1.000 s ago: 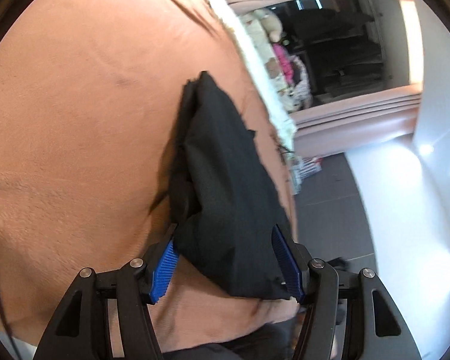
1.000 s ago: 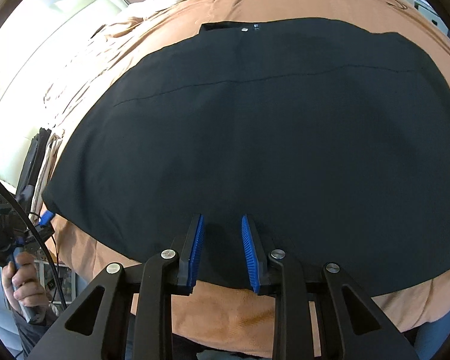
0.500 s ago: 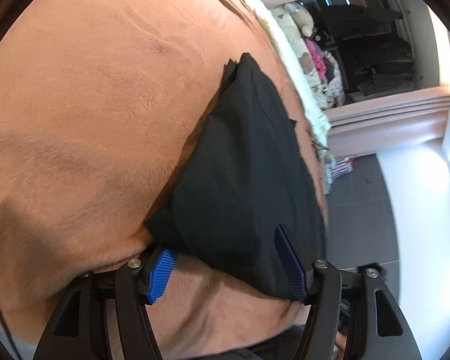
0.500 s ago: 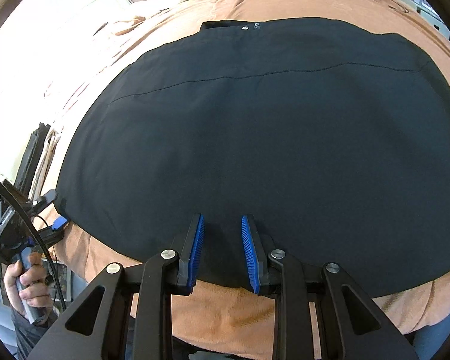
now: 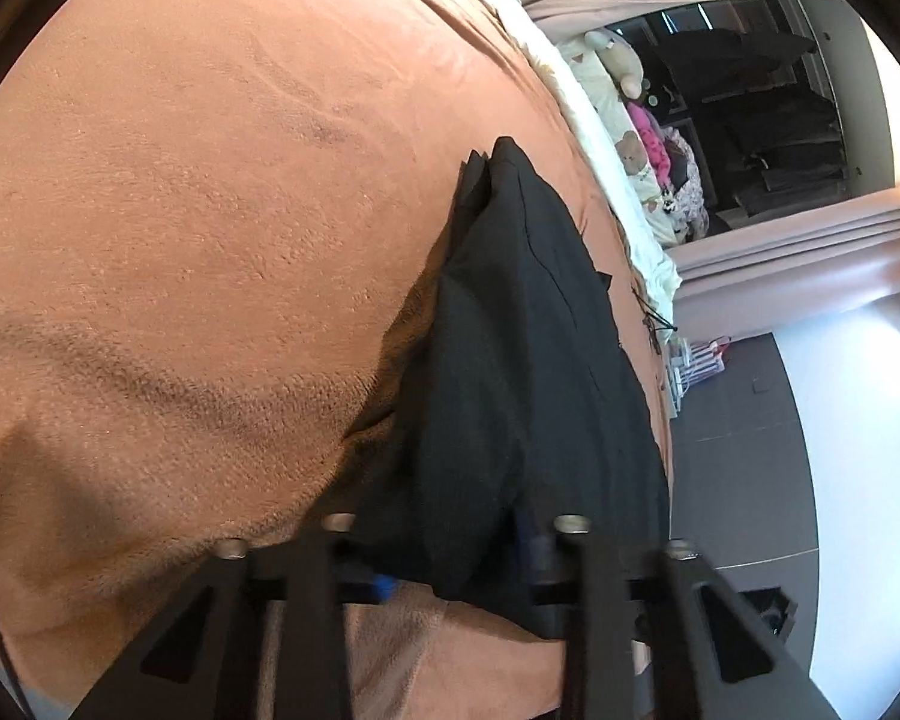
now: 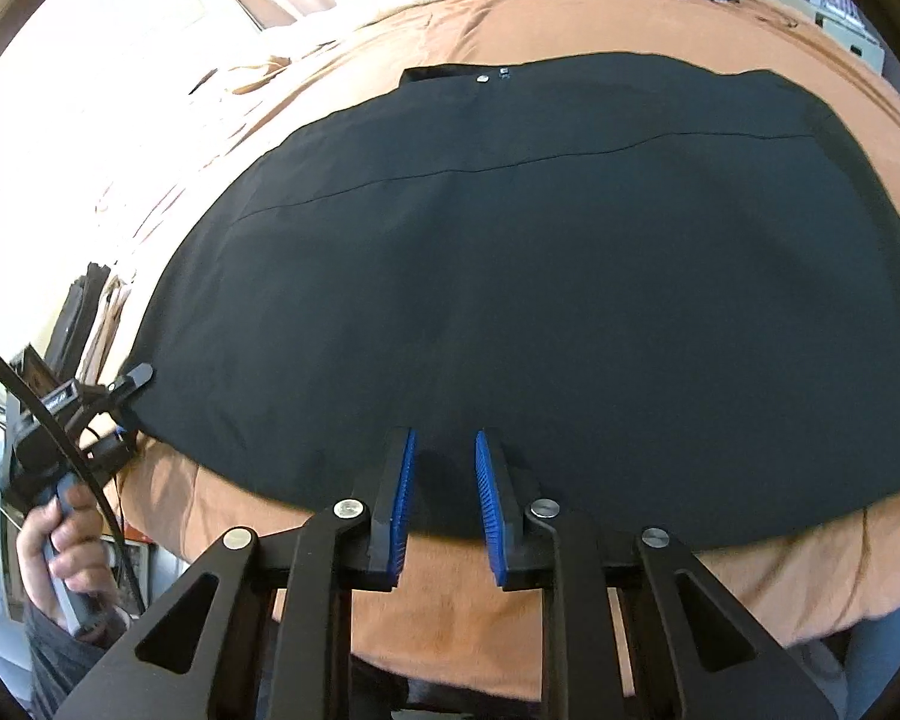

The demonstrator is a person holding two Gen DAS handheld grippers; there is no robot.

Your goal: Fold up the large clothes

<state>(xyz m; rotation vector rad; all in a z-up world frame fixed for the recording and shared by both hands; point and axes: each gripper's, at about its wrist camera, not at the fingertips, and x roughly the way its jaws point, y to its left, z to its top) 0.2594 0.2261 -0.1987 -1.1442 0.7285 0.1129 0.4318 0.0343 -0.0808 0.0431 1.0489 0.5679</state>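
Black garment (image 6: pixel 540 276) flat on orange blanket (image 5: pixel 198 252) | left hand-held gripper (image 5: pixel 450 564) closing, clamped on its corner | right hand-held gripper (image 6: pixel 444 504) closing, garment edge between its pads, grip unclear

Your black garment (image 6: pixel 540 276): matt, smooth woven cloth | your bed blanket (image 5: pixel 210 240): tan, fuzzy fleece | your fingers (image 6: pixel 489 498): ribbed blue pads, matt black plastic

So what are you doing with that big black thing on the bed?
A person is folding a big black garment spread flat on a brown blanket. The left tool has just been closing and now pinches one corner of the cloth. The right tool has been closing too, over the near edge, with a gap showing between its blue pads.
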